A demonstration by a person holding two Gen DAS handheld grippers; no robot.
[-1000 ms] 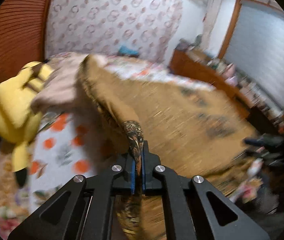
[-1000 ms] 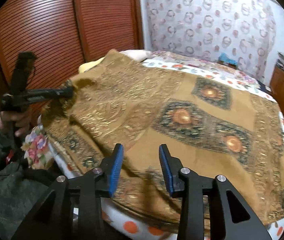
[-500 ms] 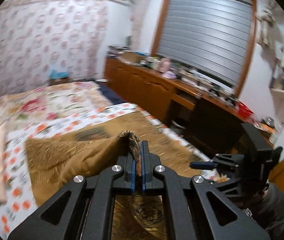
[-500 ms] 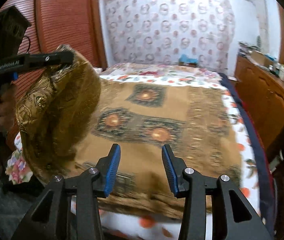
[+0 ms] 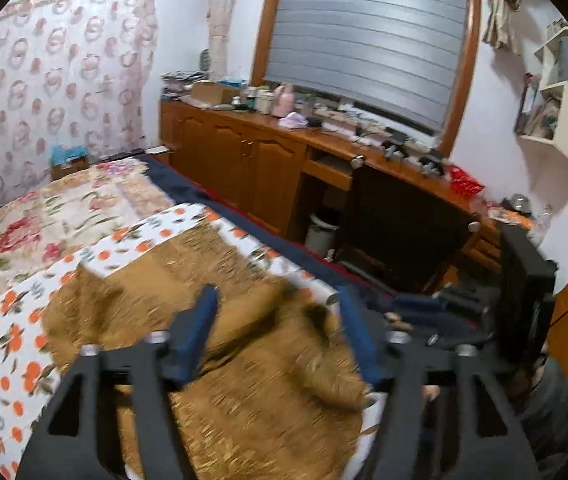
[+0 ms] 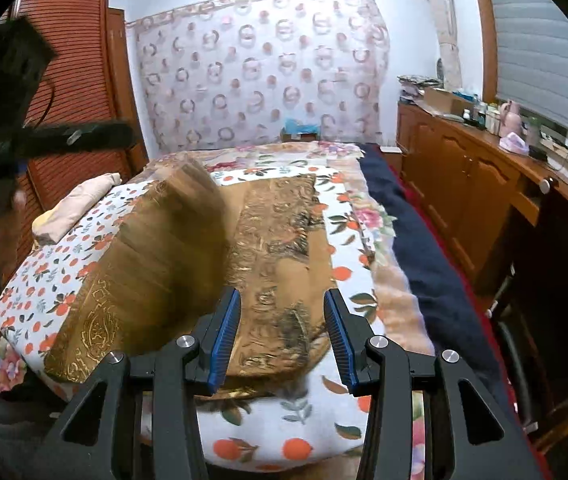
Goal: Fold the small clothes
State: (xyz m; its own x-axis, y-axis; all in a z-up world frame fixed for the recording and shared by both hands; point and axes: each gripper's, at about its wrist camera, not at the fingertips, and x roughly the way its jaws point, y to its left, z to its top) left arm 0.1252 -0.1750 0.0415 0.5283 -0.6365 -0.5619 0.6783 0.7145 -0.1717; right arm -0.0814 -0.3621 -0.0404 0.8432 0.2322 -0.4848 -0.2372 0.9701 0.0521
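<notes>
Brown patterned cloth [image 5: 243, 380] lies on the bed [image 5: 15, 360] in the left wrist view, spread over the white bedsheet with orange fruit print, its folded-over part bunched and blurred toward the near right corner of the bed. The left tool [image 5: 279, 328] hangs just above that cloth with its jaws opening, the blue pads standing wide apart; cloth shows between and below them but neither pad presses on it, so the tool holds nothing. Beyond the bed's far side runs a wooden cabinet [image 5: 243, 160] crowded with small items, under a window with grey blinds [image 5: 364, 36]. The right tool [image 5: 424, 304] appears beside the bed's near right corner, dark and blurred. In the right wrist view the cloth [image 6: 171, 280] sits along the middle of the bed [image 6: 284, 432], with one layer folded over on the left side, its gold ornament showing near the bed's front left edge, and the lower layer exposed to the right of it. The right tool [image 6: 281, 336] hovers over the cloth's near edge at the front of the bed, jaws partly open with a clear gap between the blue pads and nothing gripped. The left tool [image 6: 83, 136] shows as a dark blur above the bed's left side, away from the cloth. A pale folded item [image 6: 79, 204] rests at the bed's far left corner.
</notes>
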